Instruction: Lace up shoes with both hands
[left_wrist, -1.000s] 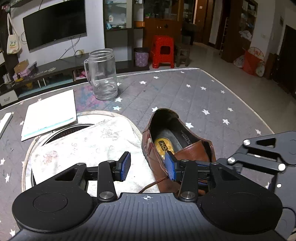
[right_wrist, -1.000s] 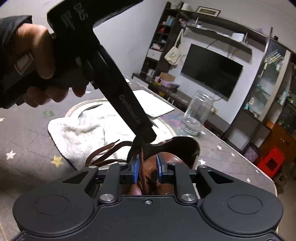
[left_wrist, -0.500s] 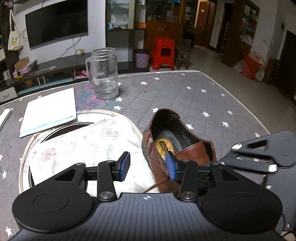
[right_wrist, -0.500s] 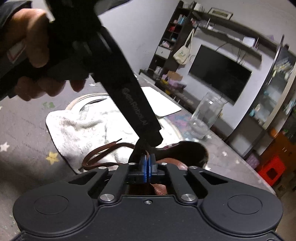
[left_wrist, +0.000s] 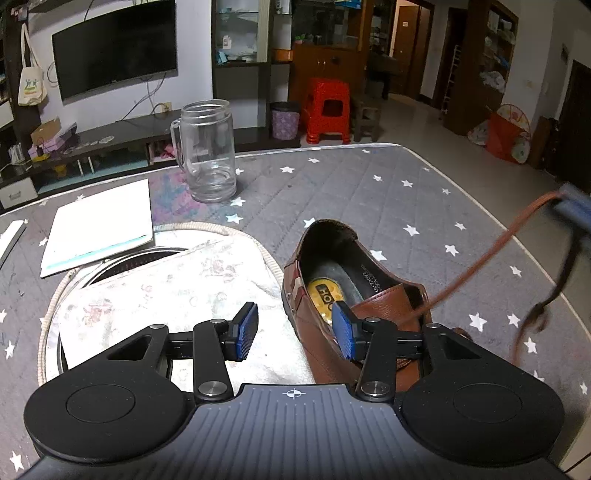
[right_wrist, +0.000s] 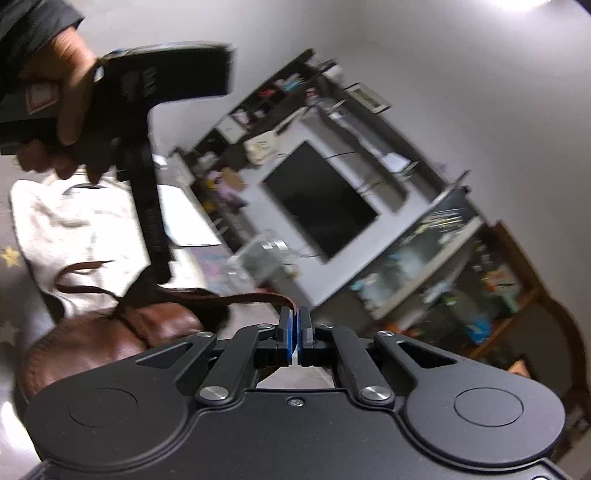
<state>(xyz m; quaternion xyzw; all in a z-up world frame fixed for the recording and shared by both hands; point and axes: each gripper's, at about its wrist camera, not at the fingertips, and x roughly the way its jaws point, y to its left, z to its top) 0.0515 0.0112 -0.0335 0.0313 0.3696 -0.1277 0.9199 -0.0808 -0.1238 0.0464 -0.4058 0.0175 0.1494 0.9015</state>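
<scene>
A brown leather shoe (left_wrist: 332, 280) lies on the star-patterned cover, its opening facing away; it also shows in the right wrist view (right_wrist: 110, 332). My left gripper (left_wrist: 293, 332) is open and empty, its right finger at the shoe's near left side. My right gripper (right_wrist: 294, 325) is shut on the brown lace (right_wrist: 240, 298) and holds it taut, up and off to the right of the shoe. In the left wrist view the lace (left_wrist: 480, 262) runs from the shoe up to the blurred right gripper (left_wrist: 572, 210). A second lace end (right_wrist: 79, 267) lies over the towel.
A white towel (left_wrist: 166, 288) lies over a round rope-edged mat left of the shoe. A glass mug (left_wrist: 208, 151) and a white notebook (left_wrist: 99, 225) stand farther back. The cover's edge (left_wrist: 517, 236) drops off at the right.
My right gripper closed on the lace over the shoe, then pulled it up and to the right, drawing it taut. The left gripper stayed open beside the shoe.
</scene>
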